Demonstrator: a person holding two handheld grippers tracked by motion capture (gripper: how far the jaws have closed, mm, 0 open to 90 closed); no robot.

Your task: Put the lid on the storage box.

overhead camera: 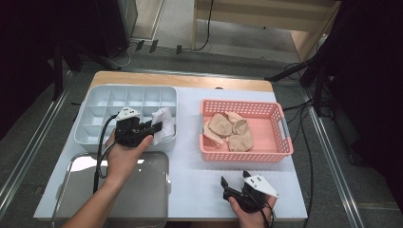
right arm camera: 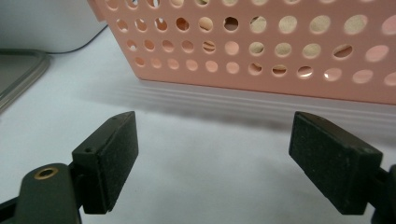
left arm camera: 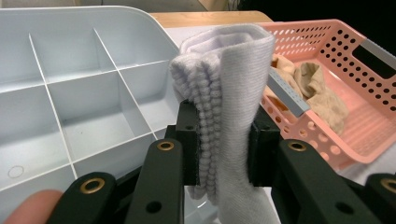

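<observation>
In the high view we hold the left gripper [overhead camera: 154, 127] at the centre left of the frame, over the lower right corner of the pale blue divided organiser [overhead camera: 95, 102]. Its jaws are clamped on a folded white sock [overhead camera: 164, 124], which hangs above the organiser's right-hand compartments. We judge the work to be moving socks from the pink basket [overhead camera: 280, 142], at centre right, into the organiser. None of the compartments we can see holds anything, and several beige socks [overhead camera: 230, 130] lie piled in the basket, so most of the job seems left to do. The right gripper [overhead camera: 234, 180] waits at the bottom right on the white table cover [overhead camera: 199, 185], below the basket, and a metal tray [overhead camera: 152, 190] sits at the lower left.

In the left gripper view the white sock [left arm camera: 224, 116] stands upright in the middle of the frame, pinched between the two black pads [left arm camera: 189, 149] at about its mid-height. Its folded top rises above the jaws and its lower end drops below them. The organiser [left arm camera: 70, 93] spreads across the left, its cells bare, and the pink basket [left arm camera: 345, 56] with the beige socks [left arm camera: 317, 93] is at the upper right.

In the right gripper view our fingers [right arm camera: 112, 158] stand wide apart with nothing between them, low over the white cover. The perforated wall of the basket [right arm camera: 261, 51] runs across the top of the frame, just ahead, with beige showing through its holes.
</observation>
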